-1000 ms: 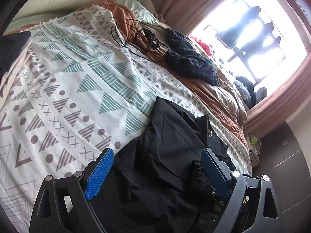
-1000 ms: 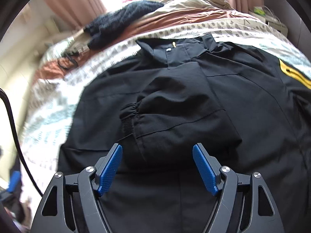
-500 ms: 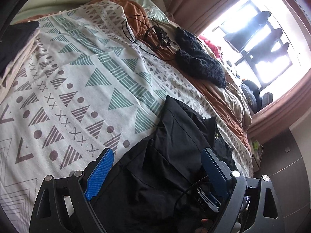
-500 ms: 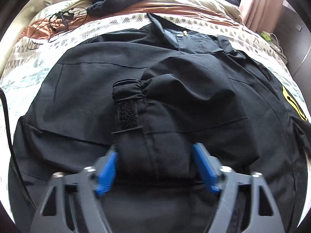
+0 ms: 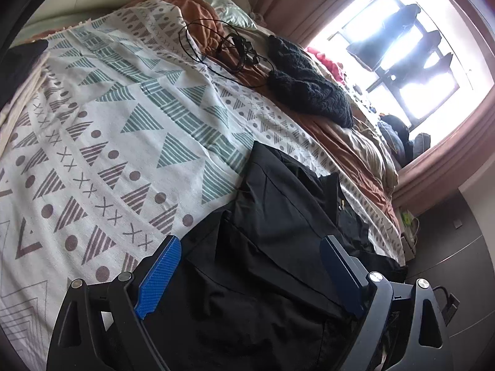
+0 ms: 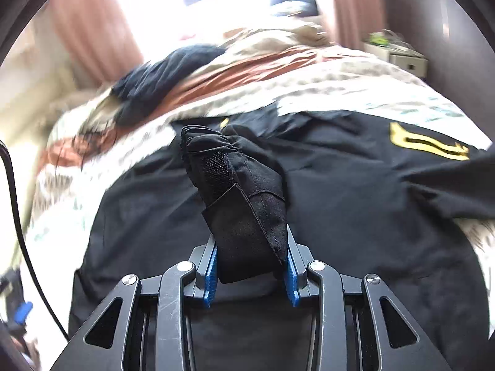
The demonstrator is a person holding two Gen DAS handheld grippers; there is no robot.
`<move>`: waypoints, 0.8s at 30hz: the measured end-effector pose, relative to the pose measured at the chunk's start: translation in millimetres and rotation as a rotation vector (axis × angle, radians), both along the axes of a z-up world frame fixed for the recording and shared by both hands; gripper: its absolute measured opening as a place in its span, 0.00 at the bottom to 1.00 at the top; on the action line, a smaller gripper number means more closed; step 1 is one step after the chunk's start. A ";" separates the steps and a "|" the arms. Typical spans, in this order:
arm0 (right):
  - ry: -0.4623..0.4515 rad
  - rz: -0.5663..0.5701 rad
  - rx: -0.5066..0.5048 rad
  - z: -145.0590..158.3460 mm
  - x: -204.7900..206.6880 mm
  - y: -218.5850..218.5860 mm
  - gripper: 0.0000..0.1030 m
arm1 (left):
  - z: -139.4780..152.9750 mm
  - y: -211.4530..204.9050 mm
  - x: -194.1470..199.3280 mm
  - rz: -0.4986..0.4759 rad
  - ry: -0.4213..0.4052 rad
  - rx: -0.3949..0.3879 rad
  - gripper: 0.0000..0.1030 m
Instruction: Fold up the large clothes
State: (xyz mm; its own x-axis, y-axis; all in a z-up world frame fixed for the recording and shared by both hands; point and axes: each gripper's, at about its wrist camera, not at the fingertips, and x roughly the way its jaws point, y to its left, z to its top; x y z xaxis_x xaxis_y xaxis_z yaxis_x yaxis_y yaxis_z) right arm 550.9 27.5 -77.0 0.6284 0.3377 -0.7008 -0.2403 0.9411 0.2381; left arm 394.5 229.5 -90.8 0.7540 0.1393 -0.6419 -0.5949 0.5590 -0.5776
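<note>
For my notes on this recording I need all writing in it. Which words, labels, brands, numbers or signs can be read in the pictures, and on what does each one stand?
No text can be read.
Yellow emblem on the black jacket: a curved mark, too blurred to read as a letter or a number.
Patterned bedspread: only triangles, dots and crosses, no writing.

One black jacket, one dark knitted garment, one tangled black cable, one patterned blanket, perhaps two pillows, two hand-held grippers: left hand-held gripper, right hand-held gripper.
</note>
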 end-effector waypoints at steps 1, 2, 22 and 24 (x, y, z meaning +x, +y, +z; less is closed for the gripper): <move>-0.001 -0.016 0.014 2.1 2.4 -10.0 0.34 | 0.1 -1.2 1.1 -0.006 0.001 0.002 0.89; 0.004 -0.043 0.025 3.7 7.0 -23.8 0.36 | 0.4 -2.5 1.9 -0.011 0.001 0.005 0.89; 0.265 -0.231 0.267 -79.9 20.9 -114.6 0.11 | -2.2 -12.7 9.6 -0.035 0.016 0.030 0.89; 0.268 -0.233 0.307 -88.2 27.6 -119.7 0.07 | -4.9 -12.7 11.4 -0.038 0.023 0.031 0.89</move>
